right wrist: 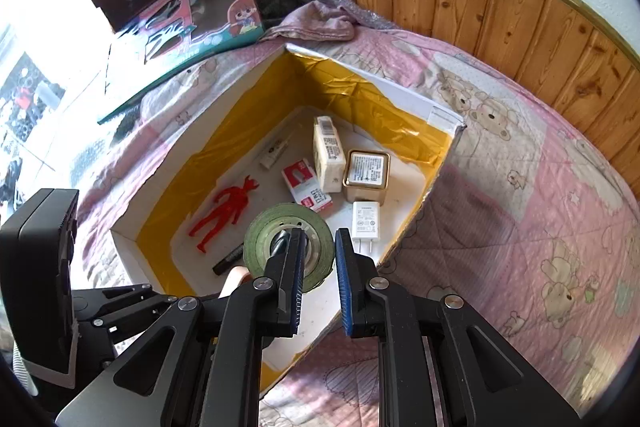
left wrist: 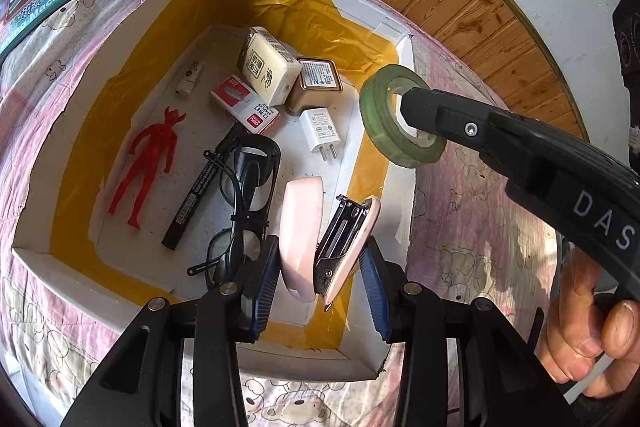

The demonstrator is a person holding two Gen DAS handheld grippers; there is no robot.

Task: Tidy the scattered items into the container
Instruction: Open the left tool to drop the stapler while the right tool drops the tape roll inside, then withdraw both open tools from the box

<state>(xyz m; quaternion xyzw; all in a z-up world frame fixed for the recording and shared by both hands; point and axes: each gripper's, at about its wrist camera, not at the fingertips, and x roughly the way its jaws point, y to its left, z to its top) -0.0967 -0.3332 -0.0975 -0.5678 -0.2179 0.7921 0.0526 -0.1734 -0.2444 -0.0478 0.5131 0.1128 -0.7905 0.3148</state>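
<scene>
— The pink stapler (left wrist: 320, 239)?
— Sprung open, upright over the box's (left wrist: 120, 75) near right corner.
— And the green tape roll (left wrist: 394, 115)?
— On edge, hanging above the box's right wall.

l tongs (left wrist: 320, 267) clamped on smth, r tongs (right wrist: 318, 267) parted w/ one finger thru a ring.

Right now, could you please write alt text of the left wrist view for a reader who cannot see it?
The left tool holds a pink stapler above a yellow-lined white box on a pink quilt. Inside lie a red figure, glasses, a charger plug and small boxes. At right, the right tool carries a green tape roll.
</scene>
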